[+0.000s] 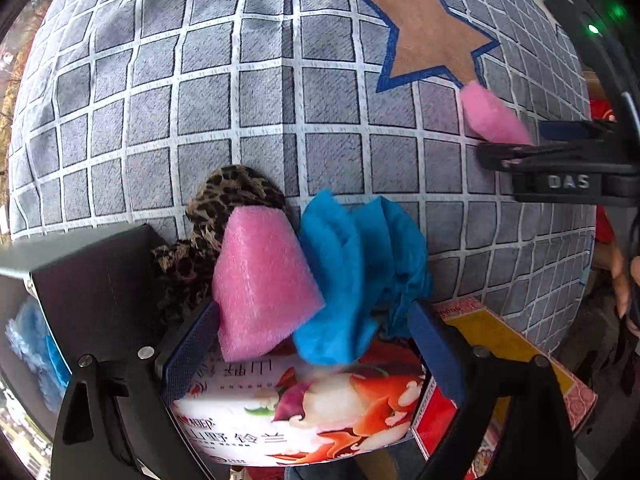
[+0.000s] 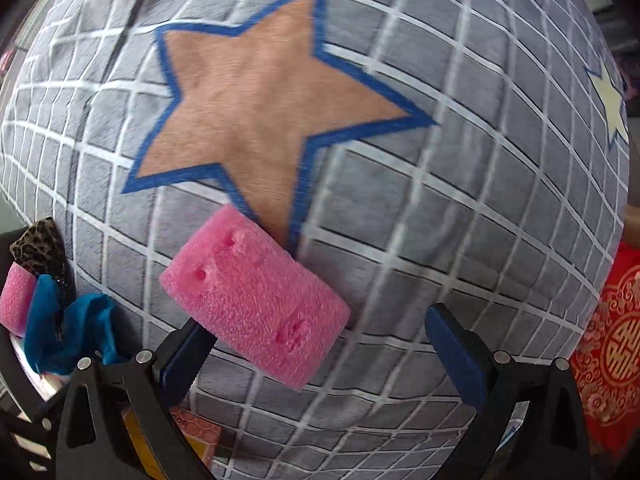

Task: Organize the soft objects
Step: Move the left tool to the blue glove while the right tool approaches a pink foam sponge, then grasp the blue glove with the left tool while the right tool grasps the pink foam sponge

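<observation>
So the left claw (image 1: 316, 344) is spread wide, blue pads on both fingers, nothing pinched between them. Right past its tips sits a pile of soft stuff: a pink foam wedge (image 1: 262, 284) standing up with its narrow end pointing away from the camera, a crumpled blue cloth (image 1: 356, 264) touching its right side, and a leopard-print cloth (image 1: 224, 208) tucked behind and to the left. They all rest on or lean over a printed box (image 1: 304, 412) with cartoon fruit art and Chinese writing on it, which I can't make out properly since it's upside down from here. A red and yellow box (image 1: 508, 352) lies just beside it on the right.

The right claw (image 2: 316, 348) is also spread. A pink foam block (image 2: 256, 308) rests against its left pad; the right pad is well clear of it, so no real pinch. The block's long axis runs diagonally, upper left to lower right, with a few dents on top. Seen from the left camera, the side of that claw reads "DAS".

Everything sits on a surface covered by a gray grid-pattern cloth (image 2: 460, 200) with a tan star (image 2: 256, 108) outlined in blue. Red fabric with gold ornament (image 2: 612, 344) shows at the far right edge.
</observation>
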{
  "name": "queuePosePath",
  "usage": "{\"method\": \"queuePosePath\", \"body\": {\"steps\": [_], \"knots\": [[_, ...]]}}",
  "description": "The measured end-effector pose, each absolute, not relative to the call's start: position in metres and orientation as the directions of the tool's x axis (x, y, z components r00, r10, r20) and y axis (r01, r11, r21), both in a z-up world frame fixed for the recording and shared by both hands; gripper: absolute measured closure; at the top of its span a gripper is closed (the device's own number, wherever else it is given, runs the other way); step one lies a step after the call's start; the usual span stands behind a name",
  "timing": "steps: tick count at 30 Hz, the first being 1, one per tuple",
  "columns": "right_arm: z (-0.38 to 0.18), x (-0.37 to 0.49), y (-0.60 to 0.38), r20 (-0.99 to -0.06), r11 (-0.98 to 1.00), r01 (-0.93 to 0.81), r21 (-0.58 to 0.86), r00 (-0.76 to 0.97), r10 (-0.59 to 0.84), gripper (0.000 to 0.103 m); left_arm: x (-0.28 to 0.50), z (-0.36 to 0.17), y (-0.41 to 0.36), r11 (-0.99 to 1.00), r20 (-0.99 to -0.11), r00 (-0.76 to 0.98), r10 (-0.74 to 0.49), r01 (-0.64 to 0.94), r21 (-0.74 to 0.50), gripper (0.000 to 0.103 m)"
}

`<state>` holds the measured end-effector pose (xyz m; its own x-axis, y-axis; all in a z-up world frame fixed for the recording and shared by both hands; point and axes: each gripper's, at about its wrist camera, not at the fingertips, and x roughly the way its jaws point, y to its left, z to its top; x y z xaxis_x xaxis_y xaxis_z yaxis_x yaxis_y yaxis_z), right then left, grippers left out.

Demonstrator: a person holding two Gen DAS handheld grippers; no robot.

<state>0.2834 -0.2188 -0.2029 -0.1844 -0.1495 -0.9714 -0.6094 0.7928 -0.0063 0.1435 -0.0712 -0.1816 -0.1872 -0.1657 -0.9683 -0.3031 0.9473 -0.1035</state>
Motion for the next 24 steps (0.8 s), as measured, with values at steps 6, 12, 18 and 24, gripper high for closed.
{"method": "queuePosePath", "body": {"steps": [6, 12, 18, 24], "knots": [[-0.195, 0.296, -0.286, -0.977, 0.884, -0.468, 0.0, -0.189, -0.1, 0.001, 0.19, -0.189, -0.082, 0.928, -0.951, -0.134, -0.279, -0.291, -0.232, 0.007], [-0.177, 0.297, -0.329, -0.986, 0.927, -0.372, 0.048, -0.168, -0.016, 0.001, 0.246, -0.134, -0.084, 0.956, -0.968, 0.061, -0.242, -0.159, -0.249, 0.007], [-0.165, 0.298, -0.333, -0.979, 0.923, -0.359, 0.138, -0.191, 0.072, 0.001, 0.221, -0.122, -0.056, 0.986, -0.995, 0.009, -0.096, -0.139, -0.096, 0.007], [-0.159, 0.273, -0.295, -0.968, 0.926, -0.326, 0.192, -0.221, 0.123, 0.001, 0.172, -0.123, -0.068, 0.976, -0.991, 0.007, -0.132, -0.174, -0.131, 0.007]]}}
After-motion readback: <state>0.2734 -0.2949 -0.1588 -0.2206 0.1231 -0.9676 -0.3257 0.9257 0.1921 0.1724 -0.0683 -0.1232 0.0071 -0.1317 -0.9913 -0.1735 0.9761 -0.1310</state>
